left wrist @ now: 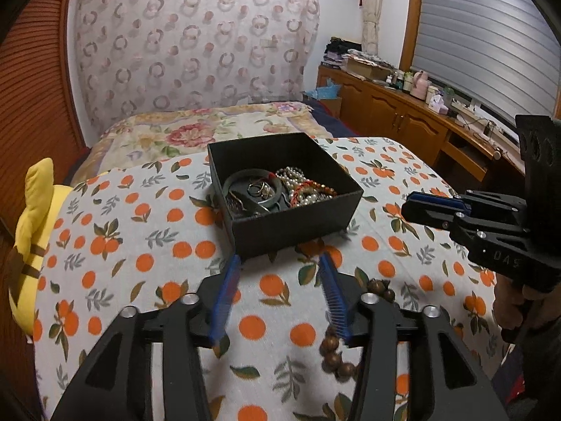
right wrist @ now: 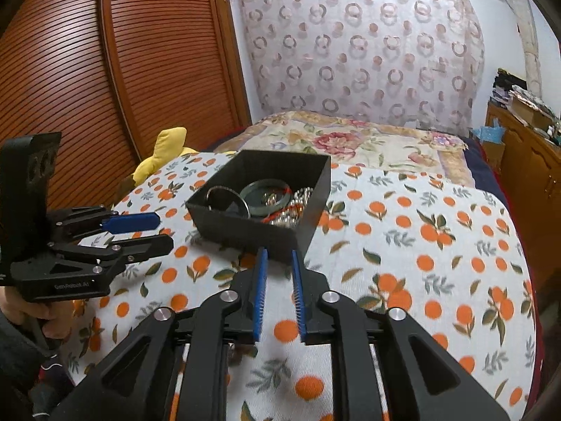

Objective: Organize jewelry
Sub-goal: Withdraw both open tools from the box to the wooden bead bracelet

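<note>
Hovering apart, both grippers [left wrist: 280,263] [right wrist: 278,256] face the jewelry box [left wrist: 298,224]

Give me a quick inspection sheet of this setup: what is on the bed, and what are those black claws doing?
Surface: orange-print cloth over a bed.
Job's things: black box holding pearls, bangle, rings; wooden bead bracelet lying outside it on the cloth.
Clutter: yellow plush toy at the cloth's edge.
Grippers: left gripper open, empty; right gripper open, empty.
Cables: some on the wooden counter.
Surroundings: patterned curtain, slatted wooden doors.
</note>
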Available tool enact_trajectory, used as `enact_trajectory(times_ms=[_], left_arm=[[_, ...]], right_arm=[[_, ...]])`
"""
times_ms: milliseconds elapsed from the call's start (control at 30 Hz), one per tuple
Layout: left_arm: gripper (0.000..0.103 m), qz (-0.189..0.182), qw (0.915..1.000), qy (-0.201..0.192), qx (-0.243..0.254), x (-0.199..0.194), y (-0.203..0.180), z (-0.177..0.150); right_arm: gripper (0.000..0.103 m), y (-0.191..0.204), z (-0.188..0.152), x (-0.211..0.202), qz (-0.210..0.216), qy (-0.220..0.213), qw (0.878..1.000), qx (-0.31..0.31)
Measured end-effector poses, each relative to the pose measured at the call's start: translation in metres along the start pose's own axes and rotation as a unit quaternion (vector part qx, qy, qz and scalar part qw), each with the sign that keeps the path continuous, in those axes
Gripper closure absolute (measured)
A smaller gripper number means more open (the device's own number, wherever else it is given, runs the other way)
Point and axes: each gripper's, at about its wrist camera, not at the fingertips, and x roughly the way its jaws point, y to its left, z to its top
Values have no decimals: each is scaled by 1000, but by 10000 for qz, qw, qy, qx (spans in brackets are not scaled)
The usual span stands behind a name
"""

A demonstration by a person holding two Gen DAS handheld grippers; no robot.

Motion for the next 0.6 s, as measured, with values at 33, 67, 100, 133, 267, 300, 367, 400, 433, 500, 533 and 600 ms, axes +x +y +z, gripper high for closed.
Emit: enact_trajectory(times_ms=[33, 67, 100, 133, 267, 300, 367, 400, 433, 500, 533, 600], left_arm=[[50, 20, 10000, -23, 2, -2, -1, -2], [49, 36, 10000, -33, -3, -4, -2, -4], [49, 43, 10000, -33, -13, -5, -2, -6], [46, 59, 10000, -19, -20, -5, -3, -8], [35, 170, 9998, -42, -5, -9, -6, -15], [34, 178, 9998, -34, -9, -10, -6, -16], [28, 219, 9998, -10, -21, -10, -7, -19], [27, 233, 9997, -2, -19, -10, -8, -20], [26, 239, 9997, 16, -10, -9, -9, -22], [23, 242, 9997, 59, 5, -8, -12, -25], [19, 267, 9996, 70, 8, -7, -14, -27], [15, 307, 9995, 85, 19, -7, -16, -29]], right_arm=[[79, 1, -3, -1, -10, 8, 10000, -3], [79, 3, -6, -3, -16, 18, 10000, -5], [79, 3, -8, -3, -19, 24, 10000, -4], [77, 4, -11, -4, -21, 33, 10000, -1], [71, 5, -20, -8, -47, 56, 10000, 27], [69, 5, -23, -10, -51, 63, 10000, 37], [62, 5, -27, -12, -63, 75, 9999, 57], [58, 4, -31, -14, -70, 82, 9999, 80], [54, 5, -33, -15, -81, 85, 9999, 93], [49, 5, -39, -19, -120, 94, 9998, 106], [45, 5, -41, -21, -127, 103, 9998, 110], [38, 4, -46, -24, -160, 124, 9997, 138]])
